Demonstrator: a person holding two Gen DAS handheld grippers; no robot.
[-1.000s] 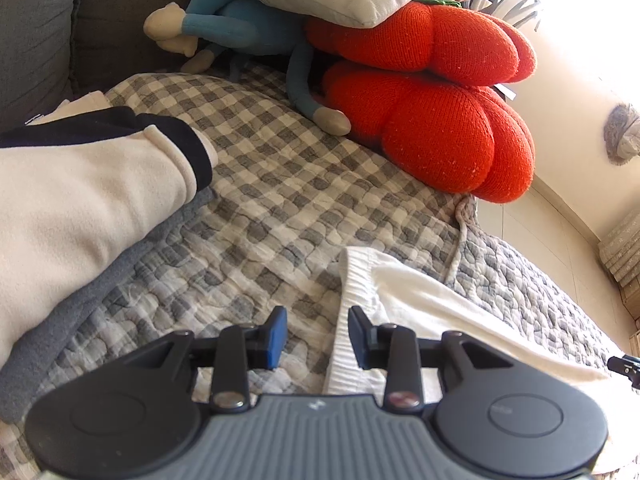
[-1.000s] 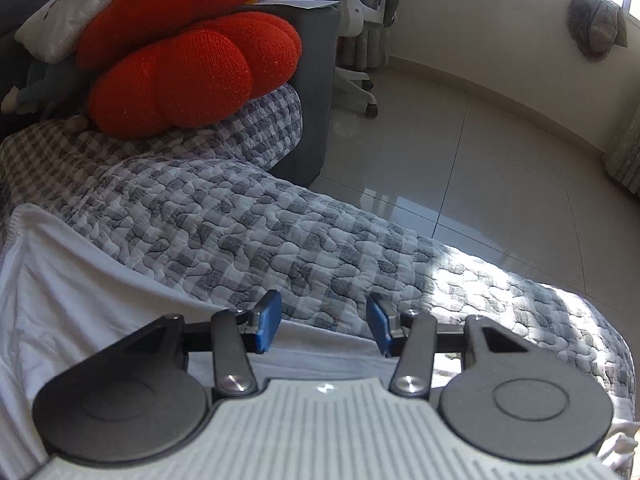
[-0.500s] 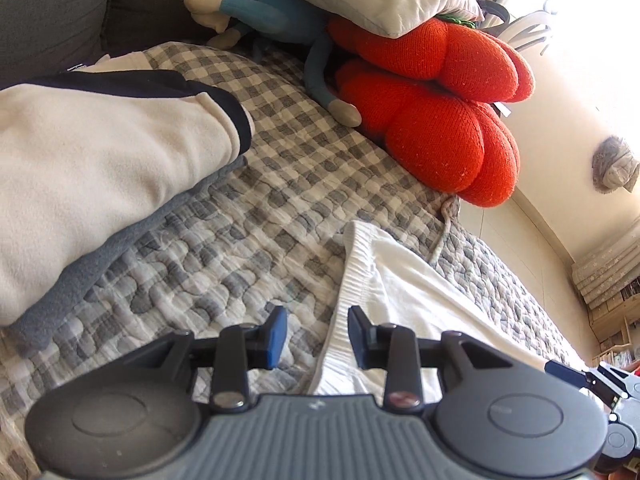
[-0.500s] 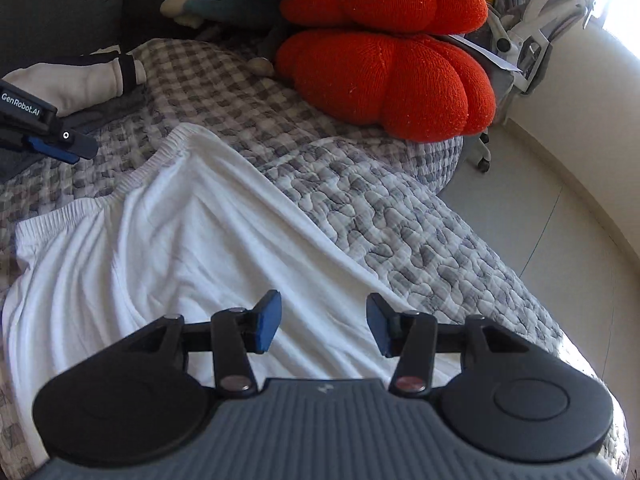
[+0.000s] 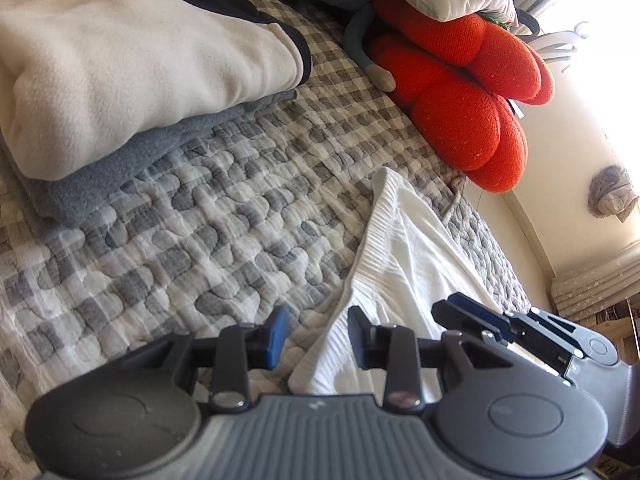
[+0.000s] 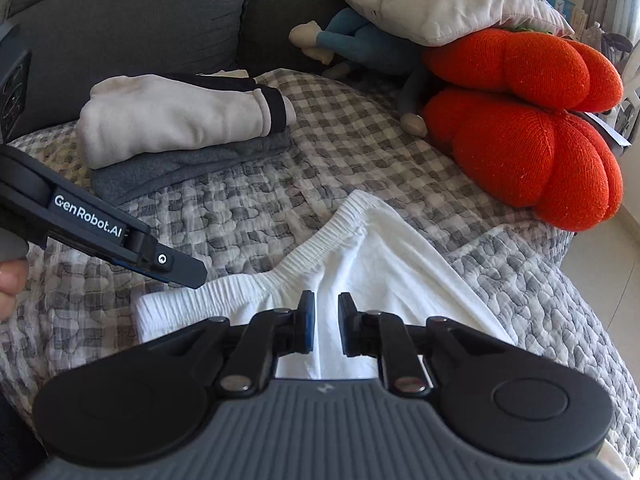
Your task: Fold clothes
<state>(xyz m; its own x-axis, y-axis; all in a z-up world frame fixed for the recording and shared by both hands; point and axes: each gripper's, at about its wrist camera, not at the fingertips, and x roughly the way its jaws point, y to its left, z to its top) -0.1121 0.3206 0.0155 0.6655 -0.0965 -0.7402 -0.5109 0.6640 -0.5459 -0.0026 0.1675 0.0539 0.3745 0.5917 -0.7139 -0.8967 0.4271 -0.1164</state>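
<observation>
— So, what's changed?

— My right gripper [image 6: 323, 328] swung over the white shorts [image 6: 384, 264]; its fingers have just been closing, cloth between them but not clamped. My left gripper [image 5: 316, 334] slid nearer the waistband corner, fingers apart, pinching nothing.

— How do the shorts lie?

— Flat on the checked quilt [image 6: 280, 184], waistband toward the folded pile [image 6: 176, 120], length running toward me.
</observation>
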